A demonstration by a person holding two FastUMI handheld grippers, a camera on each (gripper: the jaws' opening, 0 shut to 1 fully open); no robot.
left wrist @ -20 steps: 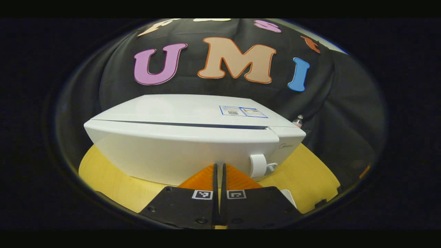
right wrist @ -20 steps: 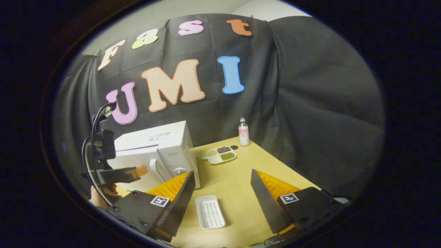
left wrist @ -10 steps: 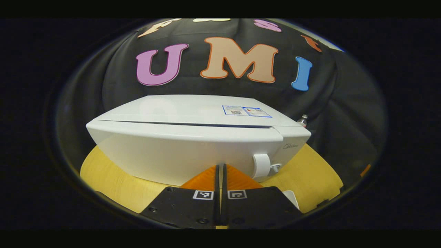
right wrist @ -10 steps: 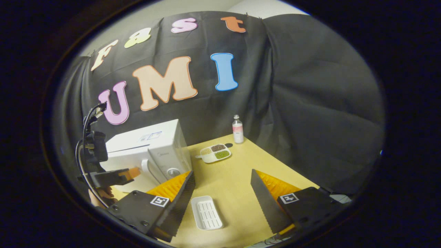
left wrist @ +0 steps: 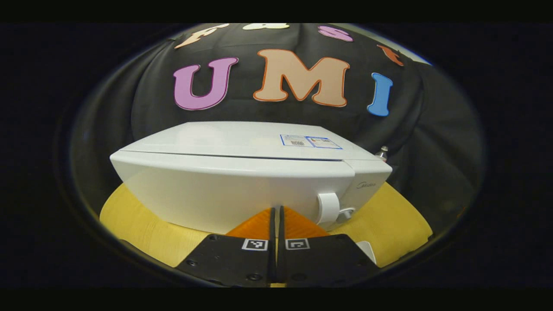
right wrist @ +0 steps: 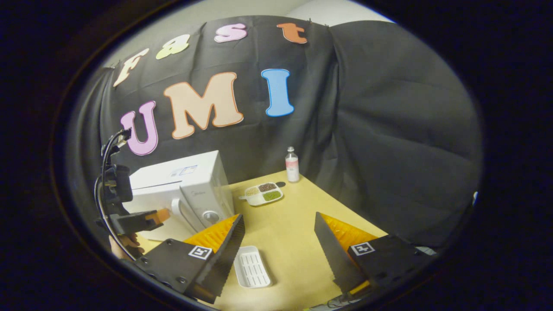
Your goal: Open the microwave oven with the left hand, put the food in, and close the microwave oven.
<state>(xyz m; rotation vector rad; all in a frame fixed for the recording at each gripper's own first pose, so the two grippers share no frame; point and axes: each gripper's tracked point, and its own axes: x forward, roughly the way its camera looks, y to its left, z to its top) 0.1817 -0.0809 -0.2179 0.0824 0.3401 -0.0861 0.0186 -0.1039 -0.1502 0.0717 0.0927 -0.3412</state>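
Note:
A white microwave oven (left wrist: 242, 181) stands on the yellow table (left wrist: 389, 224) with its door closed and a white handle (left wrist: 327, 208) at the door's right side. My left gripper (left wrist: 276, 209) is shut and empty, just in front of the door and left of the handle. In the right gripper view the microwave oven (right wrist: 190, 190) sits at the left with the left gripper (right wrist: 160, 215) before its door. A divided plate of food (right wrist: 261, 194) lies behind on the table. My right gripper (right wrist: 278, 226) hangs open above the table, holding nothing.
A white ridged tray (right wrist: 251, 266) lies on the table (right wrist: 293, 216) under my right gripper, and its corner (left wrist: 366, 251) shows beside the left gripper. A small bottle (right wrist: 292, 164) stands at the back by the black cloth wall. A hand (right wrist: 125, 242) holds the left gripper.
My left gripper has drifted slightly left and down relative to the microwave, staying shut. The right gripper's view has swung a little right, so the microwave, plate and bottle have slid left.

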